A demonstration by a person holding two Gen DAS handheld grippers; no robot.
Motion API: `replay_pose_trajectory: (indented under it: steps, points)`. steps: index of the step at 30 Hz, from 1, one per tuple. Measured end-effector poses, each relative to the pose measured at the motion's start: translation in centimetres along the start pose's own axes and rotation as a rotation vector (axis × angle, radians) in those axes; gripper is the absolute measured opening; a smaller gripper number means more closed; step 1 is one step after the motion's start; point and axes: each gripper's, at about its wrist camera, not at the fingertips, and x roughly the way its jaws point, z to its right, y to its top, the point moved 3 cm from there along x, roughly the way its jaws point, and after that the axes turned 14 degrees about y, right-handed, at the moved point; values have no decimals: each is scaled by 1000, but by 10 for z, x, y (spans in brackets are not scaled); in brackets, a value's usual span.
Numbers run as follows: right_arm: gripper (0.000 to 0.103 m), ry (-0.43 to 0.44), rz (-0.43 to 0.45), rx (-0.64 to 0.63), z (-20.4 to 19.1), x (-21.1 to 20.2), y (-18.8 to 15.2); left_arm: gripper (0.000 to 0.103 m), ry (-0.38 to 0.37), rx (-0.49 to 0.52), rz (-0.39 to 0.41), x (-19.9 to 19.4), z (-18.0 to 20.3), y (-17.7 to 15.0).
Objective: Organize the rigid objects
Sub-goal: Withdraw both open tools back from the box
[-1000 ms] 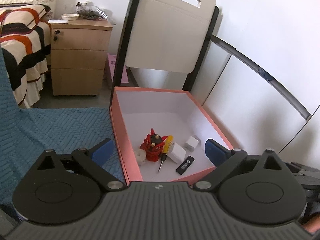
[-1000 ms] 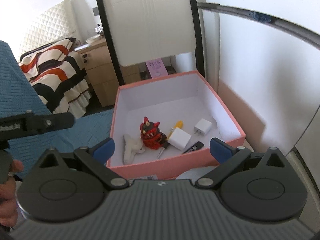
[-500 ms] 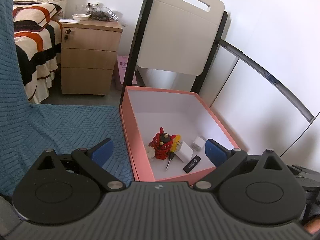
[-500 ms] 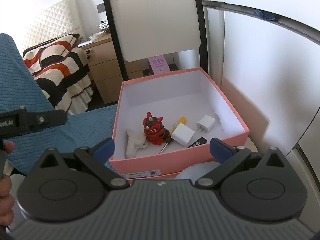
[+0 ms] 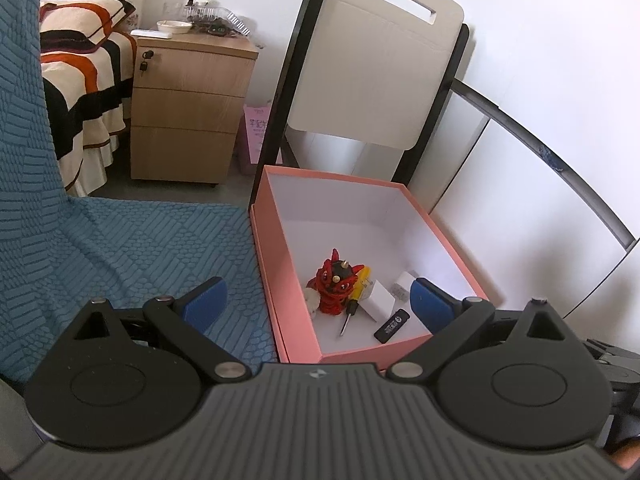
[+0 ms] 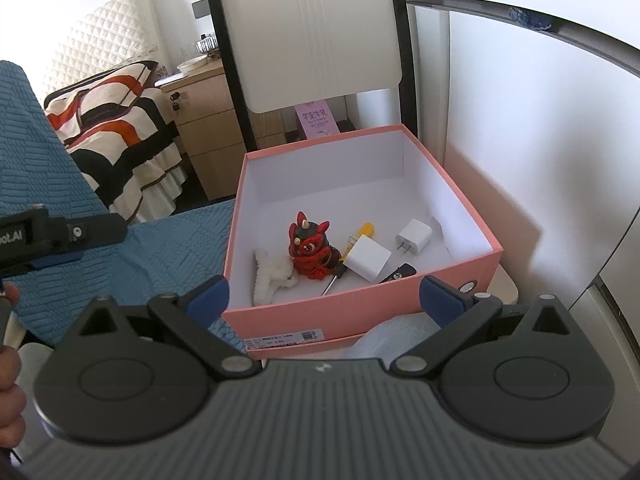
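Note:
A pink box (image 5: 294, 280) (image 6: 352, 312) with a white inside stands beside a blue textured cloth. In it lie a red figurine (image 5: 334, 286) (image 6: 310, 250), a yellow-handled screwdriver (image 5: 354, 298) (image 6: 352, 246), two white chargers (image 6: 368, 258) (image 6: 414, 236), a black USB stick (image 5: 392, 325) (image 6: 398, 273) and a white fluffy item (image 6: 274, 274). My left gripper (image 5: 316, 300) is open and empty, above the box's near edge. My right gripper (image 6: 326, 296) is open and empty, in front of the box's near wall.
A blue cloth (image 5: 120, 248) covers the surface left of the box. A white folding chair (image 5: 372, 80) leans behind the box. A wooden nightstand (image 5: 188, 108) and a striped bed (image 5: 76, 80) stand at the back left. A white wall panel (image 5: 520, 200) runs along the right.
Both grippers have drawn back and up from the box, so it looks smaller and further off. The items in the box have not moved.

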Motion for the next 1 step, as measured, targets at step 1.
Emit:
replay_pose_trajectory:
  steps: [1]
  points:
    - [103,0,0,0,0,0,0,100,-2,0,-1,0,0,0]
